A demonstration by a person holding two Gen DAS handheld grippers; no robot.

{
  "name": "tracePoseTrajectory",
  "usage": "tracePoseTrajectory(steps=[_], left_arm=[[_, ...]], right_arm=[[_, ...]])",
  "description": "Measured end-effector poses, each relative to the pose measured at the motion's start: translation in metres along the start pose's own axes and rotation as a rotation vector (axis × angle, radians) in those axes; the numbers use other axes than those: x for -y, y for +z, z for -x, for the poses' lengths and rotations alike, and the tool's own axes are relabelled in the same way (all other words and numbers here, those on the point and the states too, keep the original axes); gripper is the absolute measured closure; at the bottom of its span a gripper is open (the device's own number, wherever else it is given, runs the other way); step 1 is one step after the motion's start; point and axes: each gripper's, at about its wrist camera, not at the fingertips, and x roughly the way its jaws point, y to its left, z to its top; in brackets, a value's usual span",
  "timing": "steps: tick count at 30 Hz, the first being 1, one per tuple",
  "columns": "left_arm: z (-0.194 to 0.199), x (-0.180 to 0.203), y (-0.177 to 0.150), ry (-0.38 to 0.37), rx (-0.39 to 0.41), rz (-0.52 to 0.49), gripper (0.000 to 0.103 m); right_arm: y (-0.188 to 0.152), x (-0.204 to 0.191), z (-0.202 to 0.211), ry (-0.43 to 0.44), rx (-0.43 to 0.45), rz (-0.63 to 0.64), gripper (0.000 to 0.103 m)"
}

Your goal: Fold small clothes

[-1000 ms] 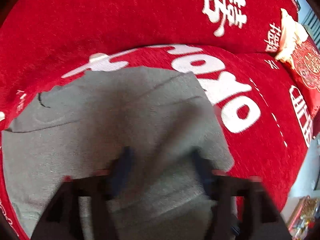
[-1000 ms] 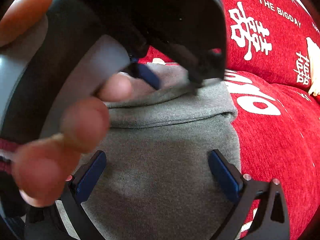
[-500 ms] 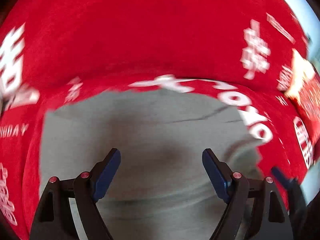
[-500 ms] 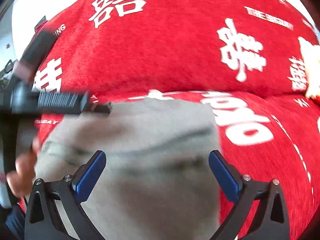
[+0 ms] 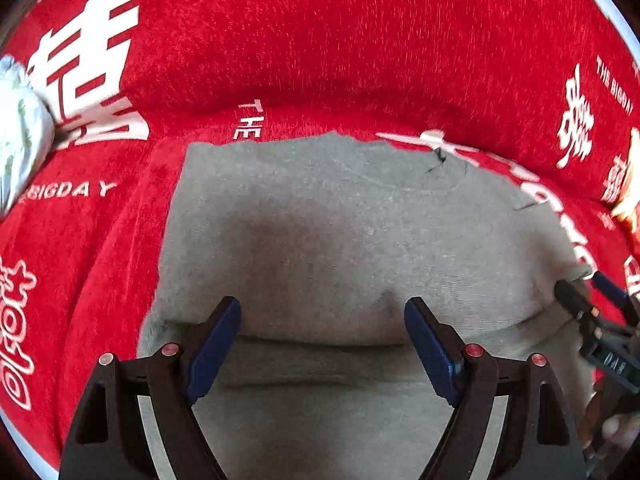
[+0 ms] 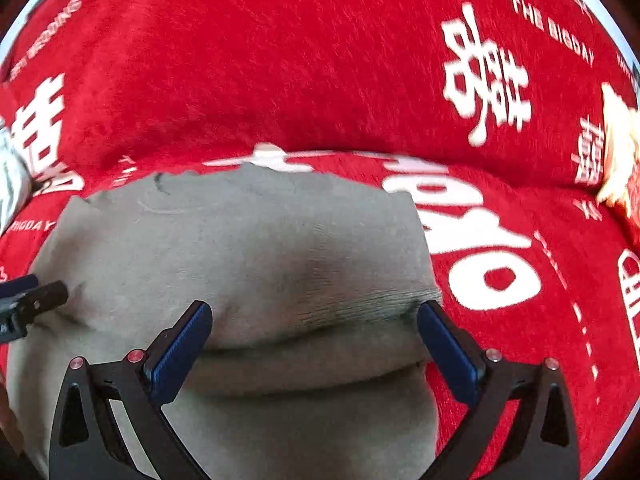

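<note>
A grey knit garment lies folded on a red sofa cover, with a horizontal fold edge across its near half. My left gripper hovers over the garment's left half, jaws wide open with only flat cloth under them. My right gripper stands open over the right half of the same grey garment, its right fingertip near the garment's right edge. In the left wrist view the right gripper's tips show at the far right; in the right wrist view the left gripper's tip shows at the far left.
The red sofa cover with white characters rises into a backrest behind the garment. A pale patterned cloth lies at the far left. A yellowish cloth sits at the far right of the seat.
My left gripper has swung to the left across the garment and out from in front of the right camera. The right gripper shifted slightly right. Both stay open.
</note>
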Motion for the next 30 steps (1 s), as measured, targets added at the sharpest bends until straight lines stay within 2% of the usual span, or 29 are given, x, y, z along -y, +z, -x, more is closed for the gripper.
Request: tracePoseTrajectory(steps=[2,5,8,10,15,21,22,23,26,28,30], left_arm=[[0.001,0.005,-0.01,-0.005,-0.015,-0.003,0.018],[0.005,0.018,-0.032,0.038,0.009,-0.067,0.018],[0.006,0.023,-0.056,0.078,0.01,-0.115,0.018],[0.016,0.023,-0.071,0.085,0.041,-0.127,0.018],[0.042,0.022,-0.114,0.077,0.087,-0.151,0.018],[0.069,0.019,-0.17,0.076,0.126,-0.159,0.016],[0.071,0.018,-0.179,0.08,0.124,-0.157,0.006],[0.073,0.017,-0.189,0.083,0.115,-0.154,0.001],[0.081,0.012,-0.216,0.069,0.118,-0.154,0.001],[0.079,0.012,-0.225,0.074,0.06,-0.175,0.001],[0.084,0.011,-0.236,0.091,0.048,-0.187,0.001]], right_arm=[[-0.003,-0.009,0.003,0.035,-0.014,0.018,0.001],[-0.018,-0.029,0.005,0.063,-0.04,0.064,0.001],[-0.049,-0.043,0.0,0.04,-0.101,0.109,0.001],[-0.065,-0.039,0.012,0.043,-0.048,0.081,0.001],[-0.11,-0.037,0.046,0.036,0.003,0.088,0.001],[-0.158,-0.038,0.084,0.039,0.027,0.104,0.001],[-0.164,-0.037,0.09,0.042,0.034,0.099,0.001],[-0.175,-0.036,0.094,0.049,0.013,0.108,0.001],[-0.199,-0.039,0.106,0.034,0.01,0.154,0.001],[-0.209,-0.039,0.11,0.031,-0.01,0.169,0.001],[-0.22,-0.039,0.114,0.02,-0.066,0.203,0.001]])
